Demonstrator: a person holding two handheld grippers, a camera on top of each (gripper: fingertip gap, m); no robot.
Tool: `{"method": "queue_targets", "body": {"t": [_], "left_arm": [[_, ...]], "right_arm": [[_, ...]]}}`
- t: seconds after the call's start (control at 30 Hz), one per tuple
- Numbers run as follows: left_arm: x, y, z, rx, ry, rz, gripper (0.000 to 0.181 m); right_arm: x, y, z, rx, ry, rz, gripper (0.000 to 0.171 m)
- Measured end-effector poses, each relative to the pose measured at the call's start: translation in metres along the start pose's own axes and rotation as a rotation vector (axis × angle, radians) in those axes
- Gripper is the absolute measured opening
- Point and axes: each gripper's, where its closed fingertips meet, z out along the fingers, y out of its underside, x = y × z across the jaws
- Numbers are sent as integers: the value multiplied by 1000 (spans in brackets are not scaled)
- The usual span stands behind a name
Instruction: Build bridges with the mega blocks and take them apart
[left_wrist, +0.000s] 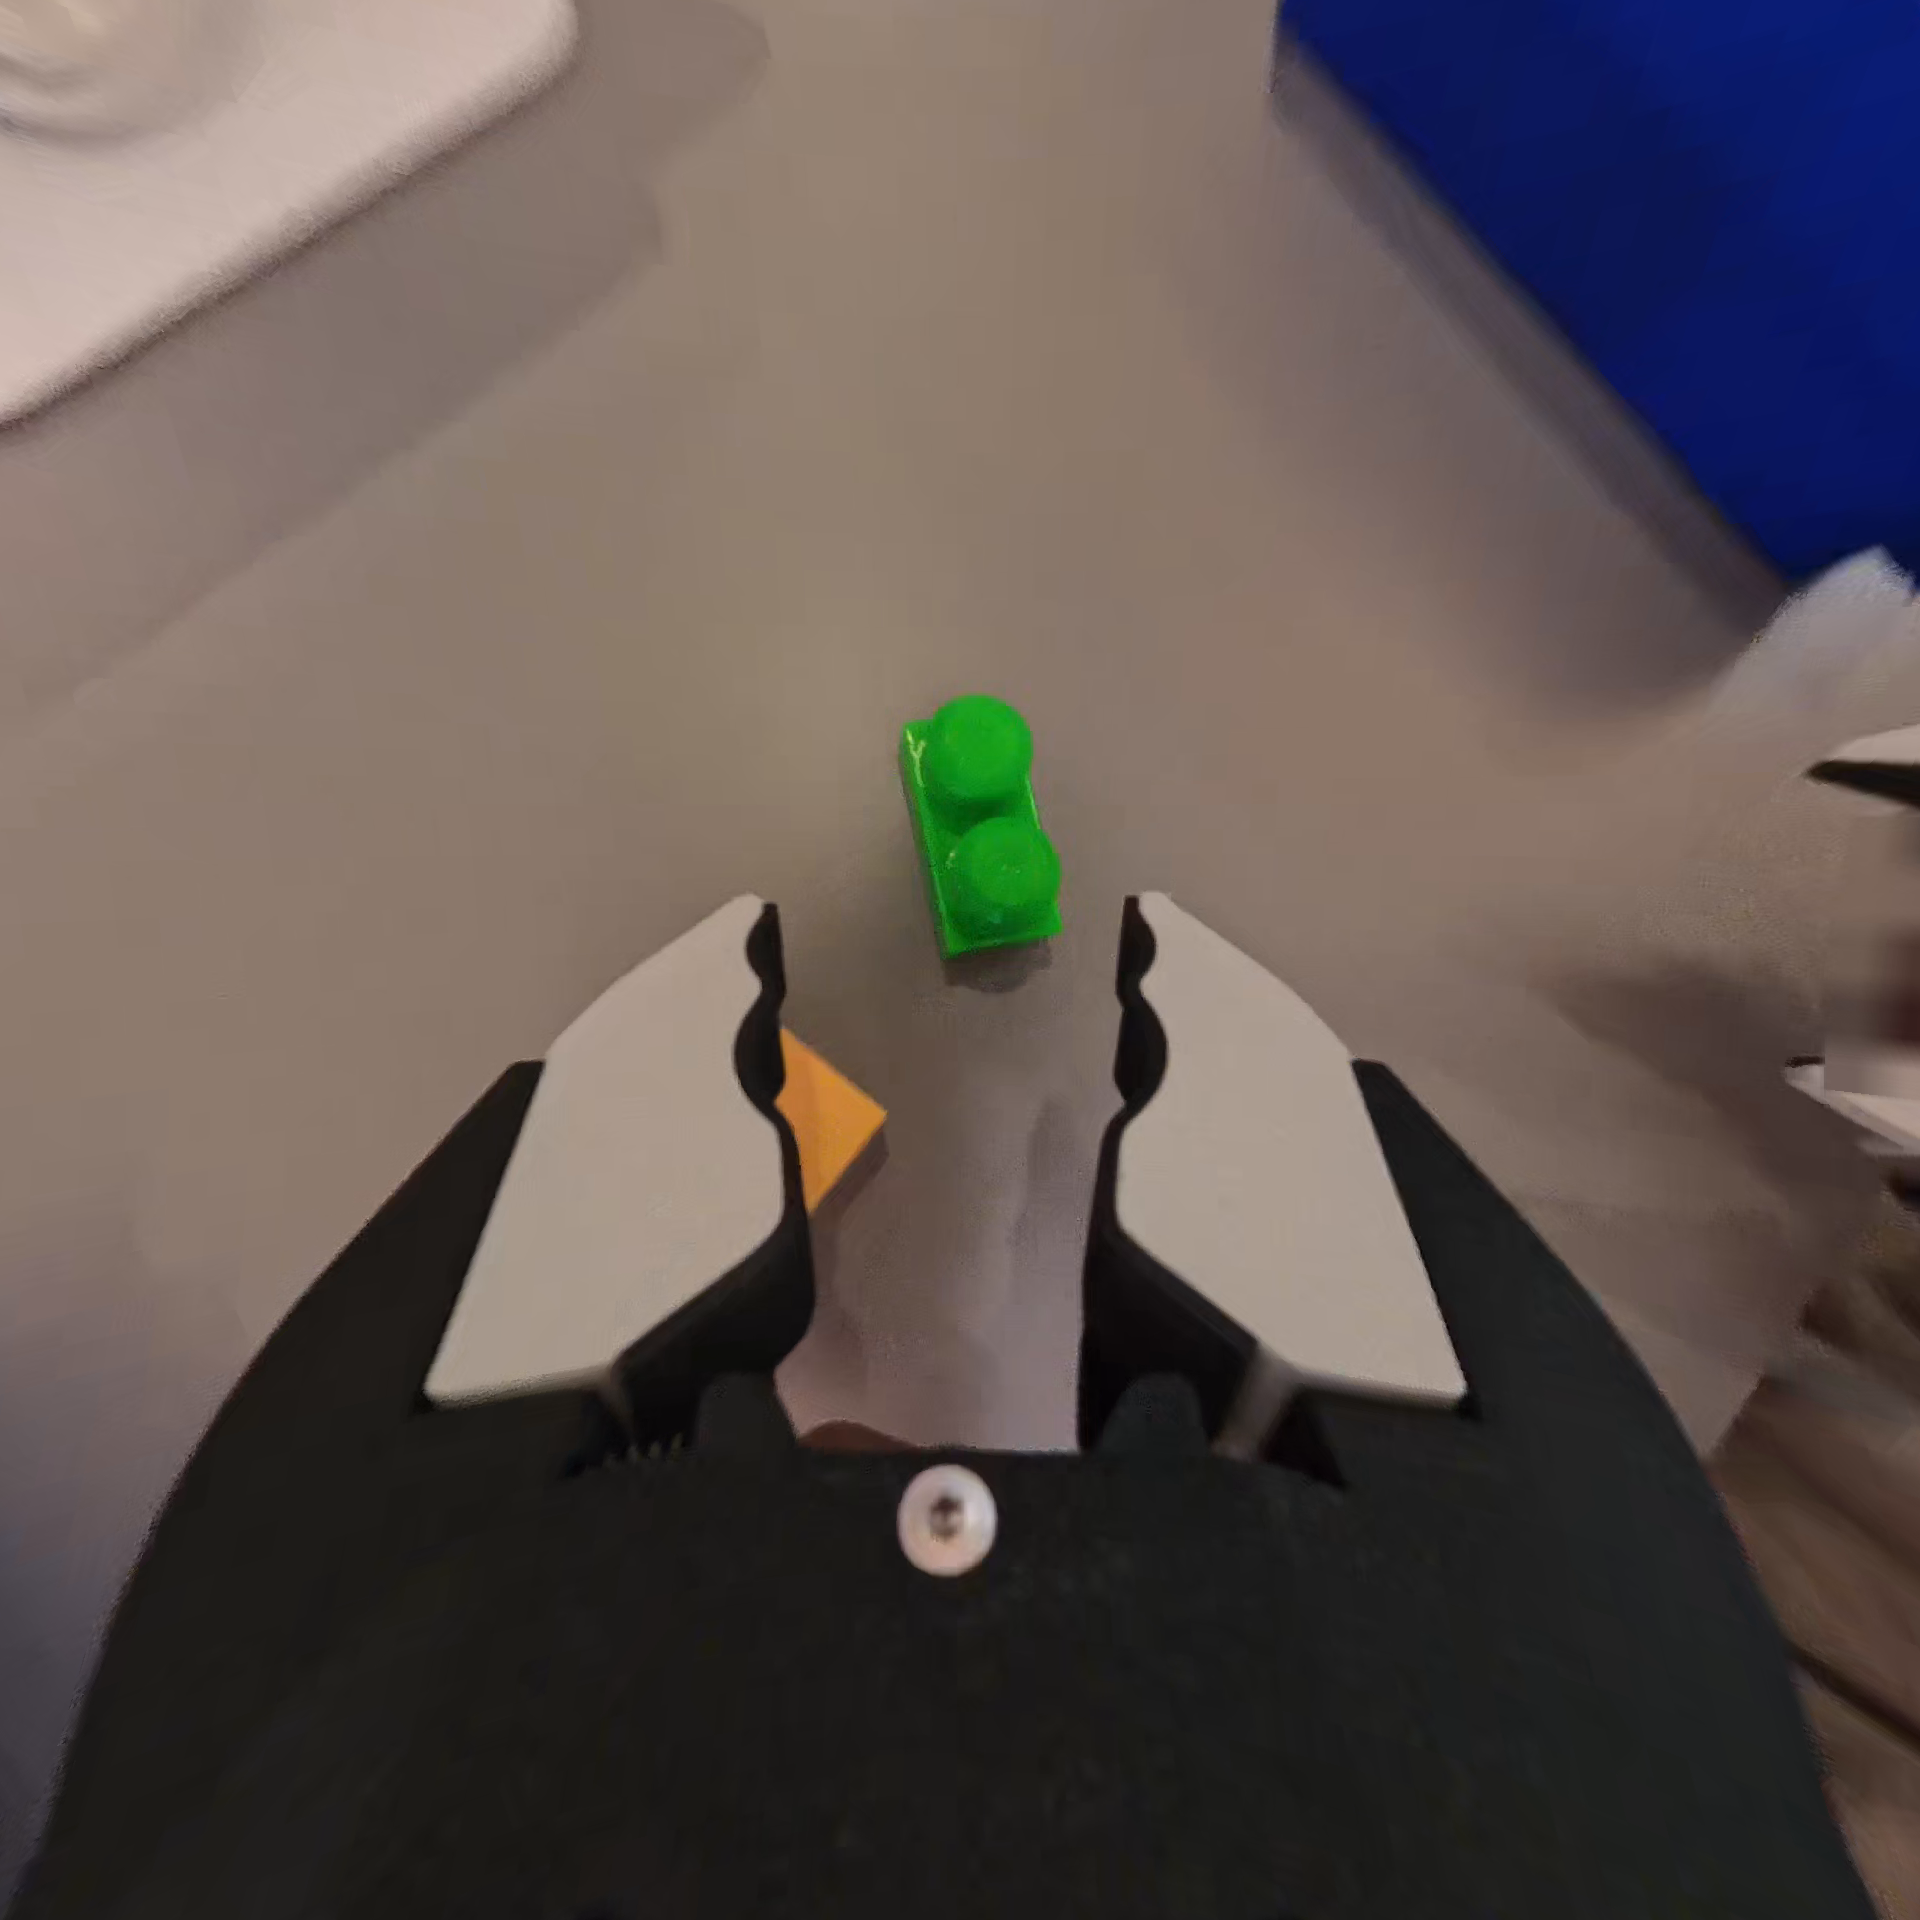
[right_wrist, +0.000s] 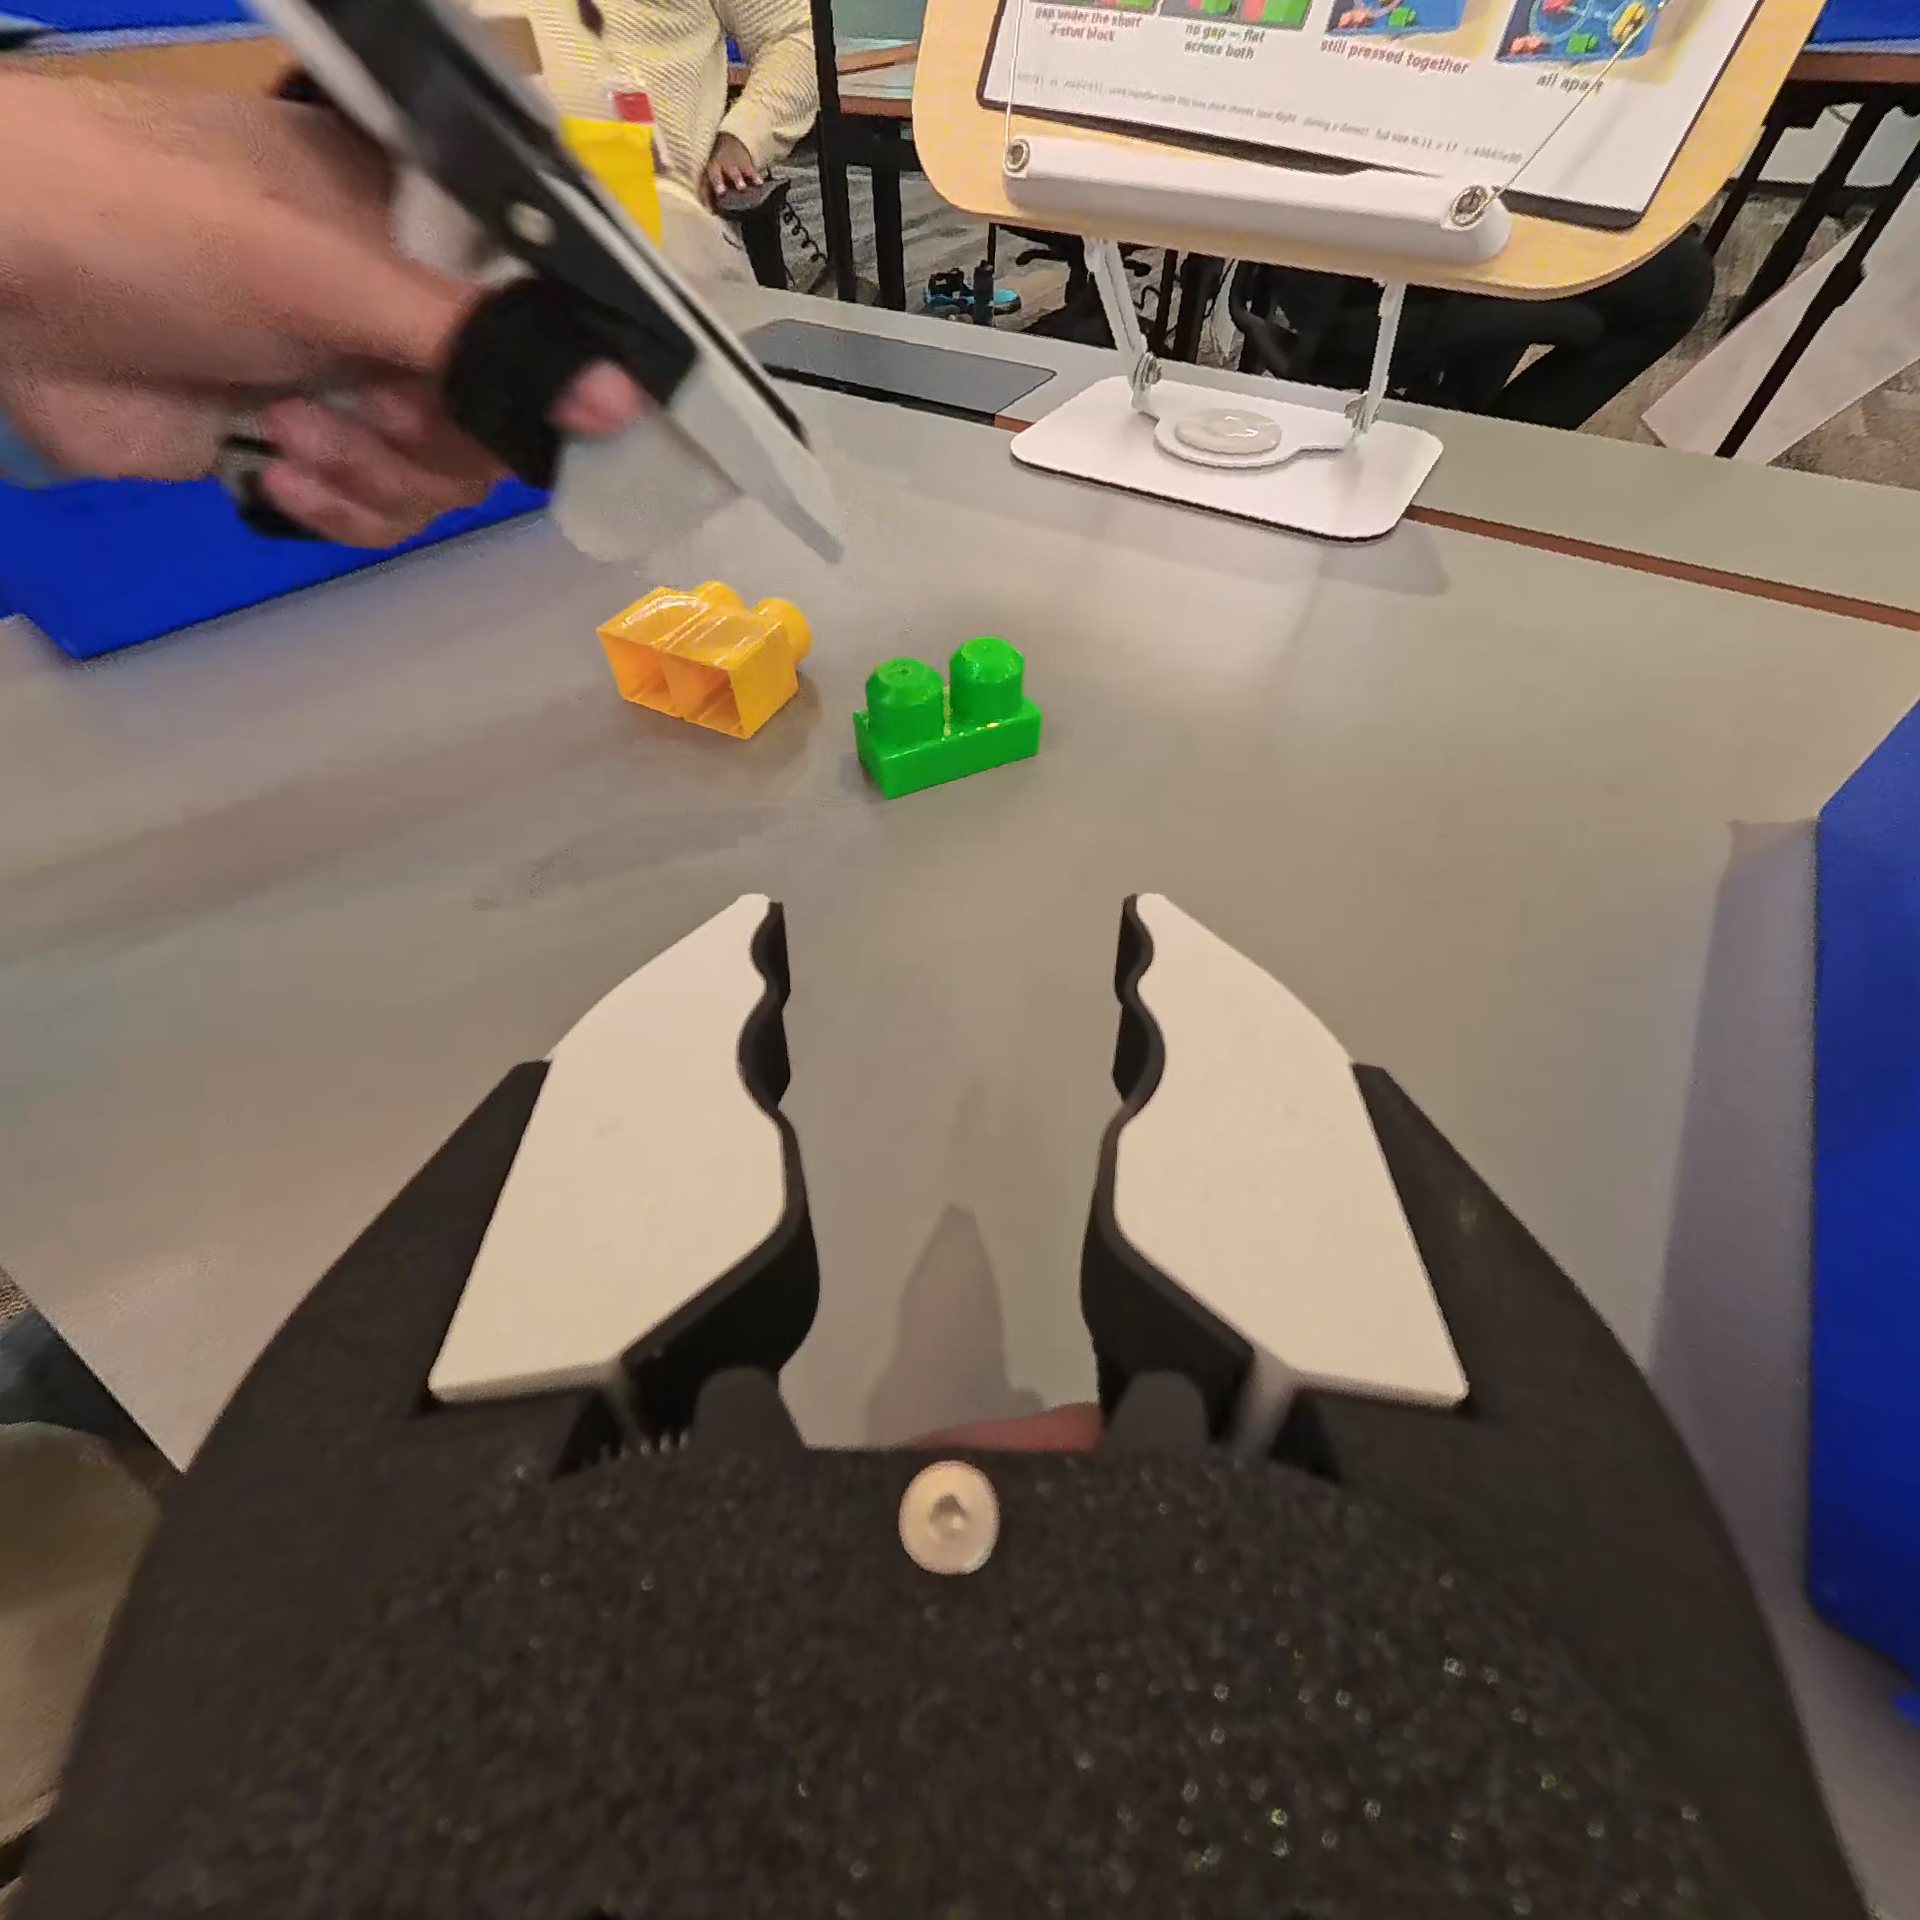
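- Grey table is carrying two loose blocks, with a white stand holding an instruction board at its far edge and blue bins at the sides.
- Green block is sitting studs up, just ahead of the left gripper, whose fingers are spread and holding nothing.
- Yellow block is lying on its side just beside the green one, apart from it.
- Right gripper is hovering well back, fingers spread and holding nothing.

From my remote station: a grey table carries a white tablet stand; desks and a seated person fill the room behind.
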Motion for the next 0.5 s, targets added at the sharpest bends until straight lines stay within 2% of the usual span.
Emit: {"method": "queue_targets", "body": {"t": [0.1, 0.2, 0.27, 0.37, 0.5], "left_arm": [[3, 10, -53, 331, -156, -47, 60], [6, 50, -95, 554, -349, -174, 61], [19, 81, -106, 604, -410, -257, 61], [41, 120, -104, 571, -487, -314, 66], [59, 140, -105, 572, -588, -263, 68]], "right_arm": [[0, 1, 1, -1, -4, 2, 60], [0, 3, 3, -7, -7, 5, 60], [-1, 5, 3, -11, -10, 7, 60], [-2, 7, 4, -16, -13, 5, 60], [-3, 6, 3, -13, -13, 3, 60]]}}
